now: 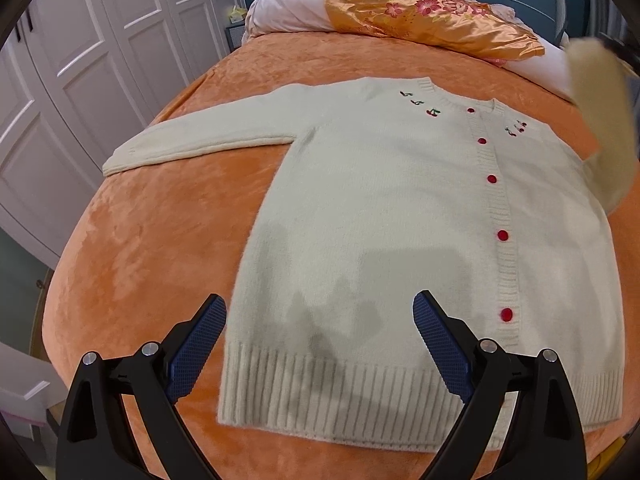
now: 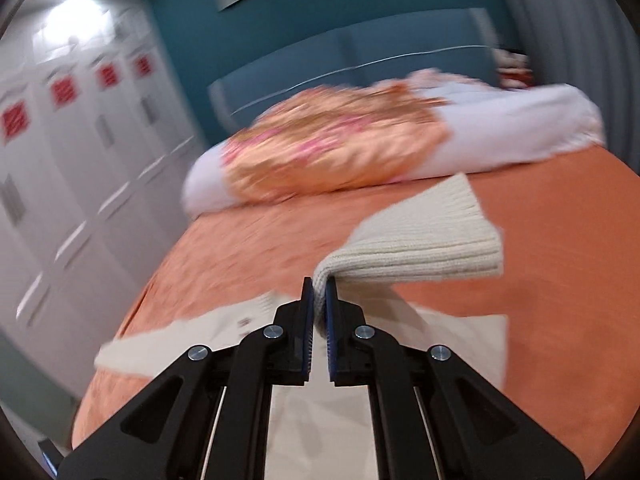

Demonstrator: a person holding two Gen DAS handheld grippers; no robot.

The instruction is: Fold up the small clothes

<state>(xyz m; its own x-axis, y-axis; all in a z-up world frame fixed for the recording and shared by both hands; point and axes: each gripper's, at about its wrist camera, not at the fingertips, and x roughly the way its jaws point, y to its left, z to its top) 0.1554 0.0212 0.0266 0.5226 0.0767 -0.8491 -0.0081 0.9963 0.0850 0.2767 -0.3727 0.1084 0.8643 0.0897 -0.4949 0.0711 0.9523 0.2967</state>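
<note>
A cream knit cardigan (image 1: 380, 208) with red buttons and cherry embroidery lies flat, front up, on the orange bed cover (image 1: 160, 240). Its left sleeve (image 1: 192, 140) is spread out to the side. My left gripper (image 1: 320, 320) is open and empty, just above the ribbed hem. My right gripper (image 2: 319, 292) is shut on the ribbed cuff of the right sleeve (image 2: 420, 240) and holds it lifted above the cardigan body (image 2: 320, 420). In the left wrist view the raised sleeve (image 1: 600, 120) hangs blurred at the right edge.
A white pillow with an orange flowered cover (image 1: 420, 12) lies at the head of the bed, before a blue headboard (image 2: 360, 60). White wardrobe doors (image 1: 80, 60) stand along the left side. The bed edge curves down at the left.
</note>
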